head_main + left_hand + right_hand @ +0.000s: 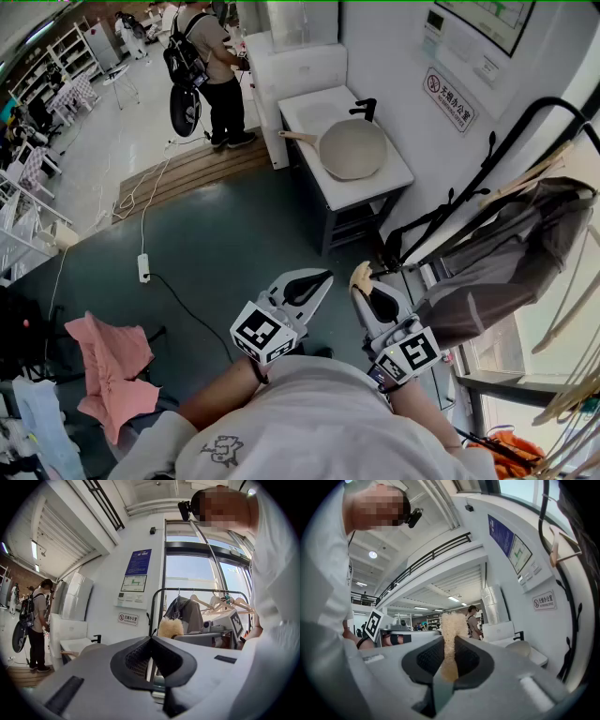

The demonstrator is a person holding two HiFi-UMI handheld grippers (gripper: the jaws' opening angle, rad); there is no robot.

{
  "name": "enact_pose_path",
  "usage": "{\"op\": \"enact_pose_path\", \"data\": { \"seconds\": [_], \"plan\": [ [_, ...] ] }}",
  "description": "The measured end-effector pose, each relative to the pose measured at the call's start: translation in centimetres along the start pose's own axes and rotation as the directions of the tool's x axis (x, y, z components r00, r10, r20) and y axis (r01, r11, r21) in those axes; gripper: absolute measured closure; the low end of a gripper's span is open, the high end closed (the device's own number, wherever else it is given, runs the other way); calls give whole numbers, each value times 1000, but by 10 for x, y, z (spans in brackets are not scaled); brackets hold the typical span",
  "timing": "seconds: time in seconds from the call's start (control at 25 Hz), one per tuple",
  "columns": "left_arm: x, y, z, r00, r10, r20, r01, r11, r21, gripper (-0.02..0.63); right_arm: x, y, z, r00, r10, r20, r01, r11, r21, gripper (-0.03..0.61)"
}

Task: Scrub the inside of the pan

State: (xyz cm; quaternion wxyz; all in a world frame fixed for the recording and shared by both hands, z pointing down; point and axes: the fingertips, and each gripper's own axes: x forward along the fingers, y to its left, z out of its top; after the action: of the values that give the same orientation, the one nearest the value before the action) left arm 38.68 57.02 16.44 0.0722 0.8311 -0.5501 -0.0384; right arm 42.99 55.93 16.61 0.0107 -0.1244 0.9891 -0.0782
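Note:
The beige pan (pixel 354 148) with a wooden handle lies on a white counter (pixel 394 178) by the wall, next to a black tap (pixel 366 108), well ahead of both grippers. Close to my chest, my left gripper (pixel 317 279) is shut and empty. In the left gripper view its jaws (pixel 151 639) meet with nothing between them. My right gripper (pixel 362 283) is shut on a tan scrubbing sponge (pixel 360 274). The sponge (pixel 451 630) stands up between the pads in the right gripper view, with the pan (pixel 520 648) small in the distance.
A person with a backpack (pixel 202 66) stands beyond the counter beside a white cabinet (pixel 295 70). A clothes rack with a grey garment (pixel 511 258) and hangers stands at my right. A cable with a power strip (pixel 143 267) and pink cloth (pixel 112 361) lie on the floor to the left.

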Motion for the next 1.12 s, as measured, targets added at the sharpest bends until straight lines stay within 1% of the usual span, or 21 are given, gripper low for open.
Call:
{"op": "enact_pose_path", "data": {
  "seconds": [0.28, 0.52, 0.76, 0.88, 0.96, 1.12],
  "plan": [
    [0, 15, -2, 1000, -7, -7, 7, 1000, -3, 612, 16, -5, -5, 1000, -14, -23, 13, 1000, -11, 529],
    [1, 43, 2, 1000, -14, -2, 14, 1000, -6, 612, 44, -13, -2, 999, -38, -11, 38, 999, -16, 525],
    [-5, 98, 12, 1000, -28, -1, 28, 1000, 5, 612, 95, -17, 1, 998, -57, -7, 57, 998, -20, 525],
    [-11, 122, 21, 998, -58, -3, 58, 998, -2, 612, 126, -21, 5, 996, -91, -10, 91, 995, -29, 525],
    [-14, 136, 26, 997, -82, -10, 82, 997, -2, 612, 149, -24, 10, 994, -112, -2, 112, 994, -19, 525],
    [-27, 163, 31, 993, -113, -25, 113, 994, -3, 612, 189, -15, 15, 994, -112, 5, 112, 993, -34, 525]
  ]
}}
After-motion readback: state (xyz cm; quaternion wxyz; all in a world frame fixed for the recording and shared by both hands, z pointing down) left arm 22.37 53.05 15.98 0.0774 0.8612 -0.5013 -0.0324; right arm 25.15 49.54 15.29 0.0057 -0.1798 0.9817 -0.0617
